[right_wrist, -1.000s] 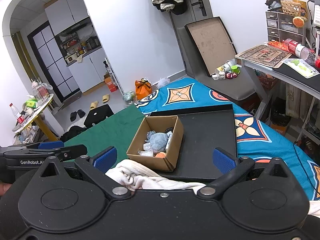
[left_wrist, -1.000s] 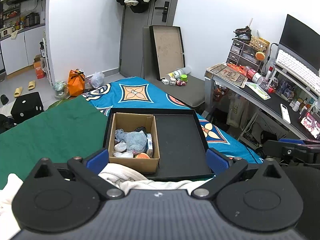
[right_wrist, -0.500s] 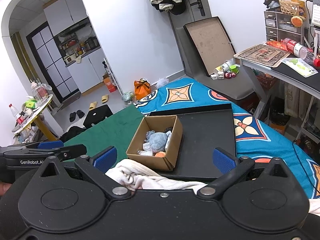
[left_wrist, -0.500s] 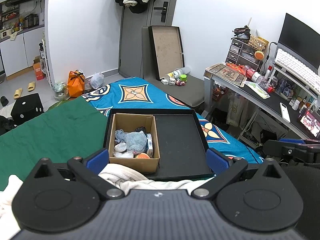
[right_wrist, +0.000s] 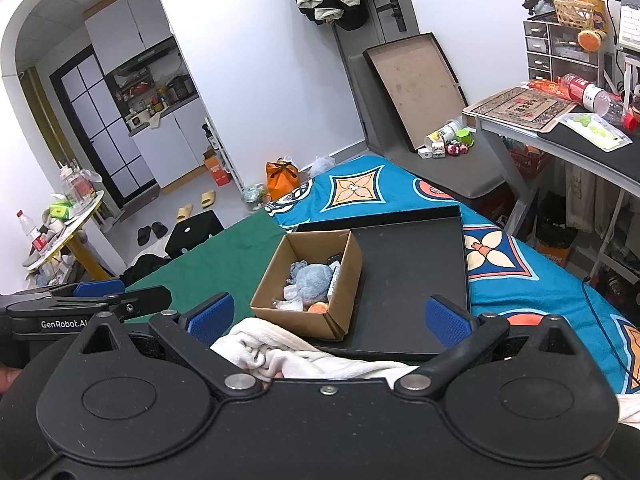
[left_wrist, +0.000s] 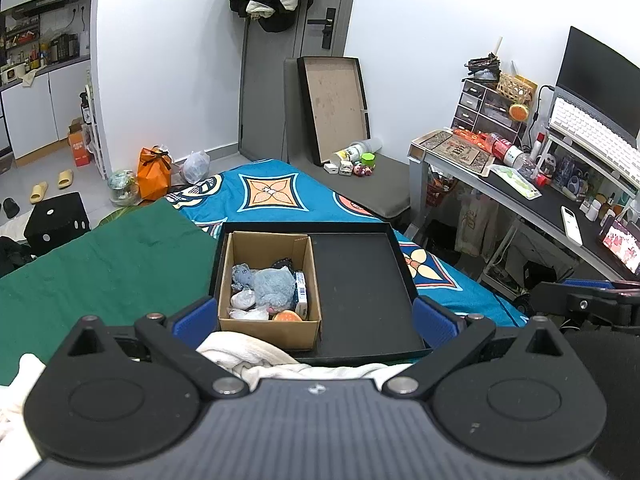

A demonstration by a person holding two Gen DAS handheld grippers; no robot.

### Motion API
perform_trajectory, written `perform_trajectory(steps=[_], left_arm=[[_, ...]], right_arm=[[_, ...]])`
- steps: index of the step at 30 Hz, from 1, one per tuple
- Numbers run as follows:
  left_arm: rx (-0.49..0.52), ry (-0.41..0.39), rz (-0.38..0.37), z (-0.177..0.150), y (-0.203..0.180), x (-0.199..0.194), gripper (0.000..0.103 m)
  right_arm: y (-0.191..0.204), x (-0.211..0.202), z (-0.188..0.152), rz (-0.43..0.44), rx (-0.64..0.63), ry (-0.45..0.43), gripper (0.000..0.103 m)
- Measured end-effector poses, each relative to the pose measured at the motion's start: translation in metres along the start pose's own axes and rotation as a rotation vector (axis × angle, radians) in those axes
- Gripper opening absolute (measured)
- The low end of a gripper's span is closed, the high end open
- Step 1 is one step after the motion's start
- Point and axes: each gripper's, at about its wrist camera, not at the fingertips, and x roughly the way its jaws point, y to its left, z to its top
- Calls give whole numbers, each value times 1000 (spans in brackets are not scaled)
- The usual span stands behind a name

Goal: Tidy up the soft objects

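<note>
A brown cardboard box stands in the left half of a black tray on the bed. It holds a grey-blue plush, white soft items and an orange one. A crumpled white cloth lies on the bed just in front of the box. My left gripper is open and empty above the cloth. My right gripper is open and empty too, over the same cloth, with the box and tray ahead. The left gripper's side shows at the left in the right wrist view.
The bed has a green blanket on the left and a blue patterned cover. A cluttered desk stands to the right. A tray lid leans on the door wall. Bags and slippers lie on the floor.
</note>
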Motion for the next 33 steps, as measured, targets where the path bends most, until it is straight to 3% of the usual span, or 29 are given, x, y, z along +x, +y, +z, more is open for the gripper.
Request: perform_trajectory(steps=[33], left_arm=[[-6, -12, -6, -5, -5, 4, 103]], right_arm=[[-9, 3, -5, 17, 47, -13, 103]])
